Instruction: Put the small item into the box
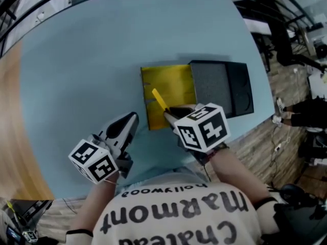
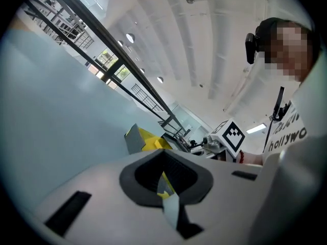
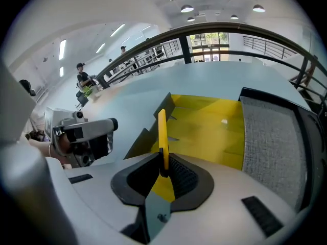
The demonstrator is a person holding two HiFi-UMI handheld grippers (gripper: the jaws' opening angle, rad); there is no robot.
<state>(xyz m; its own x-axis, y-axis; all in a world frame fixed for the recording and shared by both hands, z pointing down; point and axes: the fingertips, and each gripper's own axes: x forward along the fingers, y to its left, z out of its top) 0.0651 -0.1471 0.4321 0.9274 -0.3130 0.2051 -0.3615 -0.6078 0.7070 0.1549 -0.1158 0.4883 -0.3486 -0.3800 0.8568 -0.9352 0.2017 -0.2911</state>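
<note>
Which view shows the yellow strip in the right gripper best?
The right gripper view: the yellow strip stands clamped between the right gripper pads, over the yellow box. The head view shows it smaller, slanting over the box. The left gripper view does not show it clearly.

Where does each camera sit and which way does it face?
Head view: on the person's head, facing steeply down at the table; shows the shirt, left hand-held gripper, right hand-held gripper.
Left gripper view: on that gripper, looking across the table toward the yellow box; shirt shows.
Right gripper view: on that gripper, angled down at the box; jaws pinch a yellow strip.
All share the yellow box.
</note>
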